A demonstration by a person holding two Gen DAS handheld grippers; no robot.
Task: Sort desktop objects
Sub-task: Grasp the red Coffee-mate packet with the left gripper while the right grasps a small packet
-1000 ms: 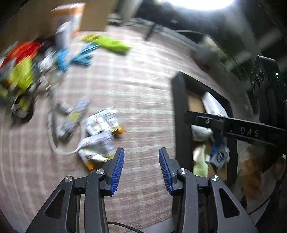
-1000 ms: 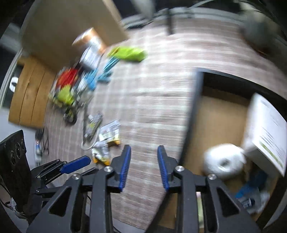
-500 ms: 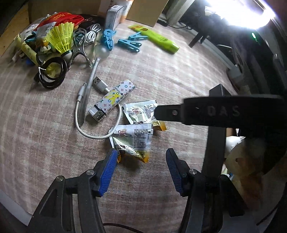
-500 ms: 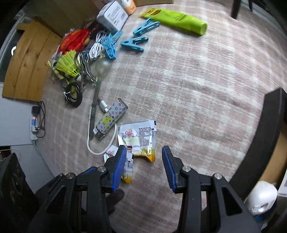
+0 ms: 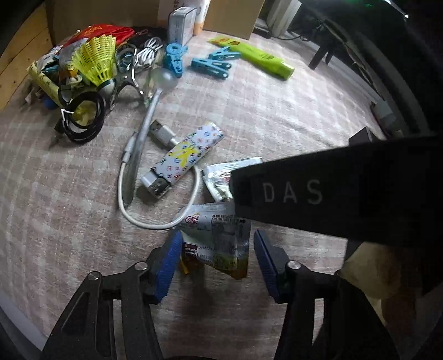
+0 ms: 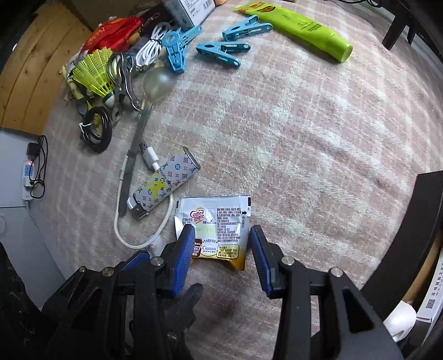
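A pale pink and cream plaid cloth [image 6: 318, 144] covers the table, its weave soft and slightly fuzzy under dim, cool light. At far left, warm wooden planks [image 6: 25, 74] run beside the cloth; below them a grey surface [image 6: 11, 177] carries a white power strip [image 6: 27, 177] with black cords plugged in. Brown cardboard [image 5: 229, 13] stands along the far edge. At far right, dark furniture legs [image 6: 398, 27] rise from the shadowed background. A dark-walled bin [image 6: 415, 235] sits at the near right.
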